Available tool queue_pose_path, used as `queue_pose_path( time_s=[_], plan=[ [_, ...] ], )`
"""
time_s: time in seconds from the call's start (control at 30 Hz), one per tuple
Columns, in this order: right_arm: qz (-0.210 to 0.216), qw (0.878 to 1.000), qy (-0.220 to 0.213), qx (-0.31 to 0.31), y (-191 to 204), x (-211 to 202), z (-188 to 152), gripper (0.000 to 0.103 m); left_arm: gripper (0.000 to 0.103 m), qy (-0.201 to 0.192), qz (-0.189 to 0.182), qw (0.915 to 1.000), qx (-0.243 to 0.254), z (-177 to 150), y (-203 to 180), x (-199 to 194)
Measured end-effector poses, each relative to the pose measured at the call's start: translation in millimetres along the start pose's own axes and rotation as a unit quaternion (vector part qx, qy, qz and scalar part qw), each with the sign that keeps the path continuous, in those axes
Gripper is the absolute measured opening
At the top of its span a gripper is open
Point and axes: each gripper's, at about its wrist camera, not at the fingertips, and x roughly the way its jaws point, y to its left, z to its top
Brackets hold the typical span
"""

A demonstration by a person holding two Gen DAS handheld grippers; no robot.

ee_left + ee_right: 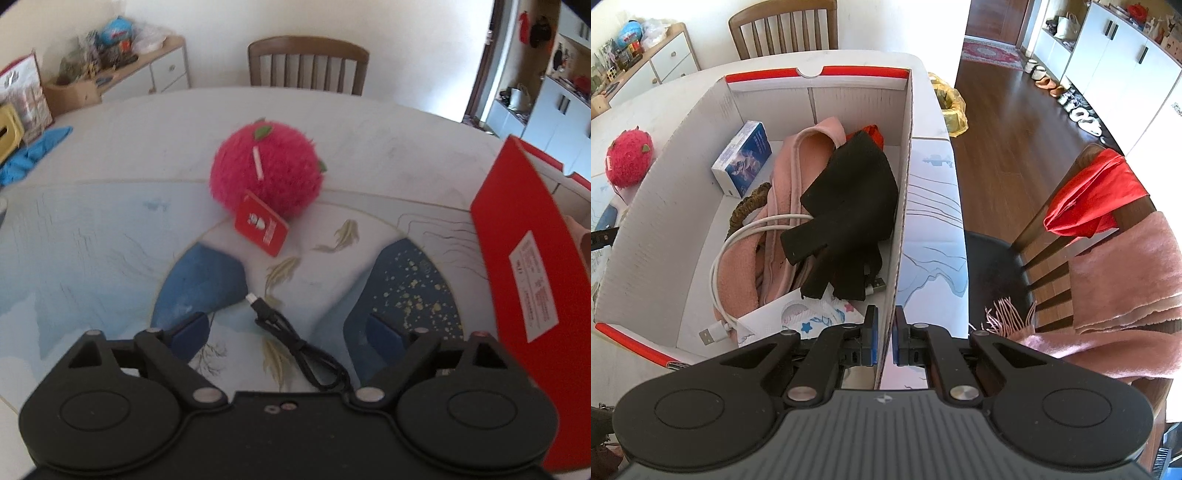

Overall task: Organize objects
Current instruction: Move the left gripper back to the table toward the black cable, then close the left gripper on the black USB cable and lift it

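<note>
My left gripper (288, 332) hangs open above the painted table (110, 229), and a coiled black USB cable (295, 343) lies between its blue fingers (192, 332). Farther off sits a pink plush ball (264, 166) with a red card (261, 228) leaning against it. The red cardboard box (524, 280) stands to the right. In the right wrist view my right gripper (884, 339) is shut on the right wall of that box (683, 192). Inside lie a black glove (849, 218), pink cloth (809, 177), a white cable (738, 258) and a small blue-and-white carton (742, 158).
A wooden chair (308, 64) stands at the table's far side. A second chair (1071, 221), draped with red cloth and a pink scarf, is right of the table edge. Blue cloth (33, 155) lies far left. A yellow bag (951, 107) sits behind the box.
</note>
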Motion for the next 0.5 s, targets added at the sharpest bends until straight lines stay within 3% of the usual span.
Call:
queue_pose_path(
  time_s=[0.4, 0.5],
  plan=[
    [0.000, 1.000, 0.001, 0.002, -0.6, 1.5, -0.4, 0.007, 0.053, 0.024, -0.011, 0.9993, -0.026, 0.2, 0.3, 17.9],
    [0.001, 1.000, 0.001, 0.002, -0.3, 1.5, -0.3, 0.007, 0.037, 0.020, -0.025, 0.9991, -0.027, 1.3, -0.3, 17.8]
  ],
)
